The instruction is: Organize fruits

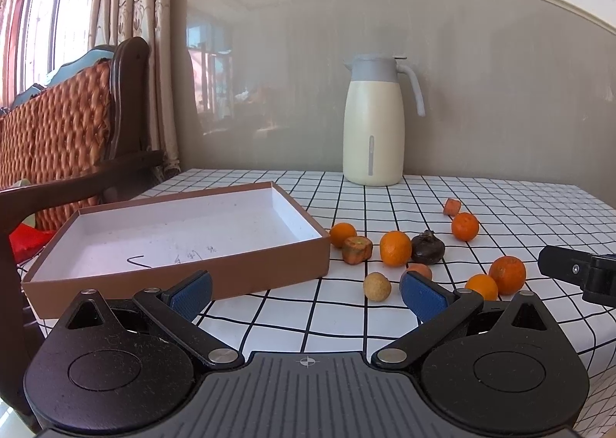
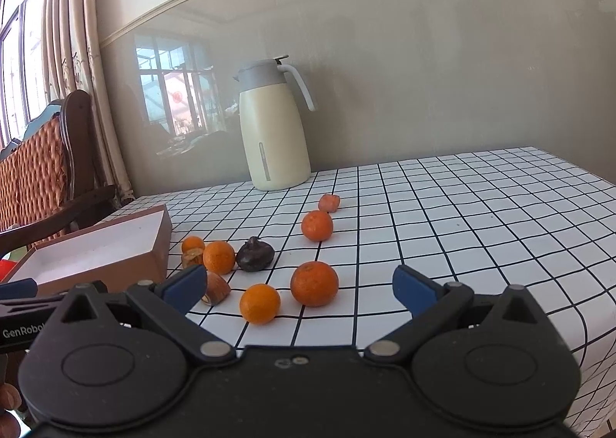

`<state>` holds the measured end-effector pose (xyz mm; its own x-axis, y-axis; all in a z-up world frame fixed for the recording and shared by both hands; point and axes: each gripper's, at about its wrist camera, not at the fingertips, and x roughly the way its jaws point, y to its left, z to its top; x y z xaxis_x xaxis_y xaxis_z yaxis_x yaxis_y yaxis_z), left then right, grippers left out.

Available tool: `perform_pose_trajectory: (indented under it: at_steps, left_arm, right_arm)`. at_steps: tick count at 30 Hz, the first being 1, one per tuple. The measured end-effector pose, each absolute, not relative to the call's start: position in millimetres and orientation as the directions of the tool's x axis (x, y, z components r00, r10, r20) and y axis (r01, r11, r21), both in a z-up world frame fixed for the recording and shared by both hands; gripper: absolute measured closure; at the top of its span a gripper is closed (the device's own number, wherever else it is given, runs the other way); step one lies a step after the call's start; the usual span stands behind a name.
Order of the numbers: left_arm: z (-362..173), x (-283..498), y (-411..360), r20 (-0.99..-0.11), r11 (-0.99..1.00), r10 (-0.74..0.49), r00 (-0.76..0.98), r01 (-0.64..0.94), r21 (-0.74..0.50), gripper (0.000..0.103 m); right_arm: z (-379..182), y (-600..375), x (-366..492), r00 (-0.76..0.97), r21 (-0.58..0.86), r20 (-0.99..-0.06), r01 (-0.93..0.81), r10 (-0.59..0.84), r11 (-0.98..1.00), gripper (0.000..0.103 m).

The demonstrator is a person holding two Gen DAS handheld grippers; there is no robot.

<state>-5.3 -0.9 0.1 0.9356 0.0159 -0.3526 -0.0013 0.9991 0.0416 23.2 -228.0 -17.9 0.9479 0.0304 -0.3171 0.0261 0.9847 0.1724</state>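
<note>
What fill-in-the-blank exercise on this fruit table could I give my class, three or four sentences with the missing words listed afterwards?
1. The inside of the shallow cardboard box holds ____ fruit.
2. The cream thermos jug stands at the back of the table, against the ____.
3. The tablecloth is white with a black ____ pattern.
4. The jaws of the left gripper and the right gripper are both ____.

Missing words: no; wall; grid; open

A home: curtains (image 1: 127, 14), wooden armchair (image 1: 77, 137), checked tablecloth (image 1: 423, 199).
</note>
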Motion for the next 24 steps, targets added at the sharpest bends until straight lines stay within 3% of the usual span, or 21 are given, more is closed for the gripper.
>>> perform_pose_trajectory:
  at_steps: [24]
  left_arm:
    - [0.5, -6.5, -3.0, -0.337, 0.999, 0.019, 0.941, -0.002, 0.052, 0.0]
  right_arm:
    - [-17.3, -228.8, 22.2, 0.952, 0.179, -0.303, 0.024, 0.032, 0.984, 0.006]
